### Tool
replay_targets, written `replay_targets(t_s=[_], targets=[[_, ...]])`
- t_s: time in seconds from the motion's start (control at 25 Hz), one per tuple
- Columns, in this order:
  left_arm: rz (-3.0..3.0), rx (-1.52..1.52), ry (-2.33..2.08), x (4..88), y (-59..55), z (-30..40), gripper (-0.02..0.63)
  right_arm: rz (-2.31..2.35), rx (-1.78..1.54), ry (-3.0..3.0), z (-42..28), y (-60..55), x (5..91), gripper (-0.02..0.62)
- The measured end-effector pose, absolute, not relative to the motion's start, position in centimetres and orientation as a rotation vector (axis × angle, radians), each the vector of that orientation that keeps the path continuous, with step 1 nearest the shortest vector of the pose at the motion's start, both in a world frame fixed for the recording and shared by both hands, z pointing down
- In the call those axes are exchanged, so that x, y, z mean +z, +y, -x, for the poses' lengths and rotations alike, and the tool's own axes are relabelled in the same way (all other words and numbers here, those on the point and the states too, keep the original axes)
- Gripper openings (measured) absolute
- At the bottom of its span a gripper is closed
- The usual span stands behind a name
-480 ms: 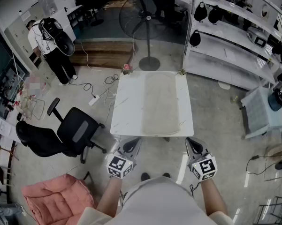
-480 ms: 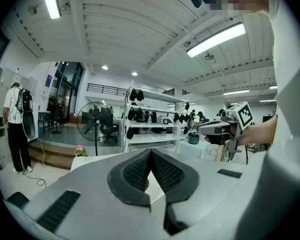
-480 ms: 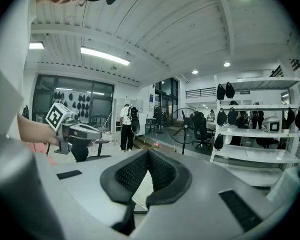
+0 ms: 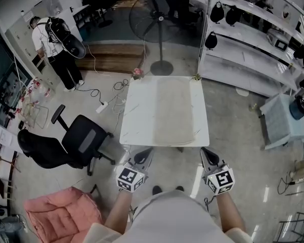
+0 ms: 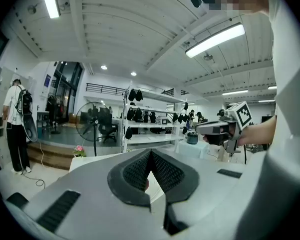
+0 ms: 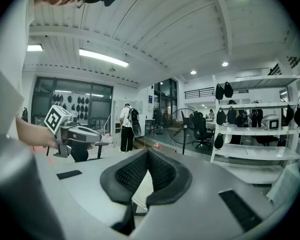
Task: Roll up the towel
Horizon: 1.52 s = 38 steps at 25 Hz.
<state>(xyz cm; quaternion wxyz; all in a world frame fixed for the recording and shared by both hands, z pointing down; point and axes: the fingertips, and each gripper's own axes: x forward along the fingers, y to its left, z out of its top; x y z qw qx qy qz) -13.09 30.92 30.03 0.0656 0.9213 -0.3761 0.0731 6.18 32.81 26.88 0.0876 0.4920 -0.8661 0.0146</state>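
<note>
Two grippers hover just short of the counter [image 4: 139, 110], side by side and pointing toward it. On the left gripper [image 4: 143, 157] the fingers [image 5: 136, 171] are pressed together with nothing between them. The right gripper [image 4: 208, 157] has its fingers [image 6: 130, 174] pressed together too, and empty.

The towel [image 4: 174, 113] lies flat and unrolled on the right half of the counter. Its long axis runs straight away from the person, from the near edge to the far one. Its near short end sits ahead of the grippers and falls between them, with one near corner just ahead of each. Neither gripper looks clearly nearer, and both are apart from the cloth.

Rolling has not begun. The likely start is that near short end, with each gripper taking its own corner and rolling away along the long axis.
</note>
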Motion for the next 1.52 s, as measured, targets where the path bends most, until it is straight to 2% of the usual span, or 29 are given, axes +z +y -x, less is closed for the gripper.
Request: replay_targets(t_s=[0.72, 1.36, 1.52], targets=[[-2.765, 0.174, -1.060, 30.3, 30.9, 13.7, 0.020, -1.534, 0.102, -2.560, -6.0, 33.2, 27.3, 0.034], [-2.778, 0.196, -0.939, 32.1, 31.1, 16.6, 0.135, -1.570, 0.112, -2.507, -3.1, 34.2, 28.4, 0.103], [-2.780, 0.198, -0.919, 32.3, 31.1, 17.4, 0.135, -1.579, 0.113, -2.494, -2.5, 34.4, 28.6, 0.103]])
